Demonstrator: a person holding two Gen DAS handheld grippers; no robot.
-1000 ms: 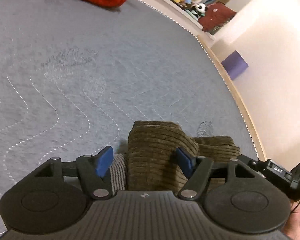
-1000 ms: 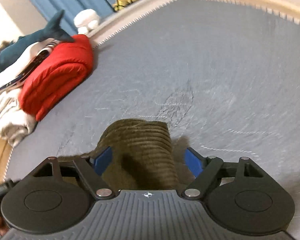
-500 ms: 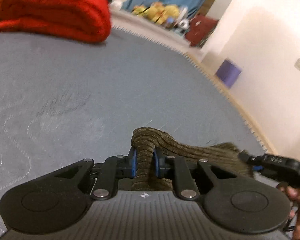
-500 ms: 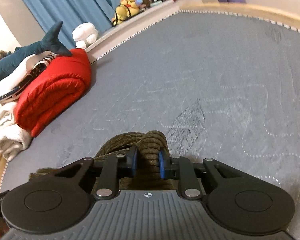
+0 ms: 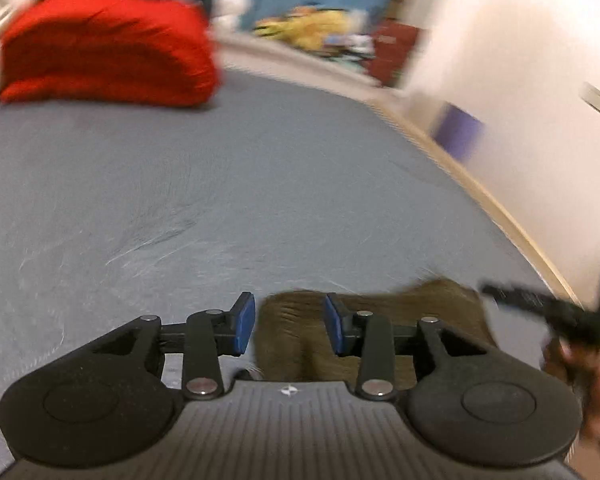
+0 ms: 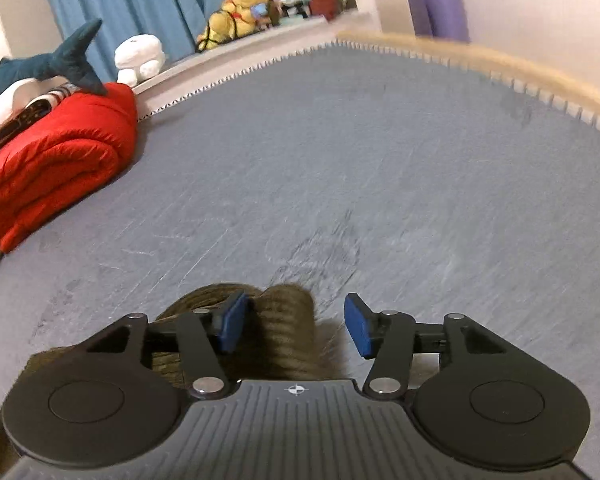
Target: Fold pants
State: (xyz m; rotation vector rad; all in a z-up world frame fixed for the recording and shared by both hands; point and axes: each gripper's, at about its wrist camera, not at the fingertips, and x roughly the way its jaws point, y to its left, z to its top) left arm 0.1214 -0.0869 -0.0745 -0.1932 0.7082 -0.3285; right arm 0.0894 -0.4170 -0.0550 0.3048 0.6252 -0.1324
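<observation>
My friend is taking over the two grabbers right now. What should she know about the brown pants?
Left gripper: open, jaws just opening, blue pads clear of the cloth.
Right gripper: open, jaws just opening; a fold sits between the pads, not squeezed.
Brown corduroy pants: bunched in a folded heap on the grey quilted mat, right below both grippers.
Done: at least one fold made and let go.
Left: check the bundle is neat; flatten or fold again if needed.

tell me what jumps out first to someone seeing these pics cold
The bright red rolled blanket at the far left of the grey mattress grabs the eye first. Next, the brown corduroy pants bunched right at the near edge between the blue-padded right tongs, whose jaws have just been opening.
</observation>
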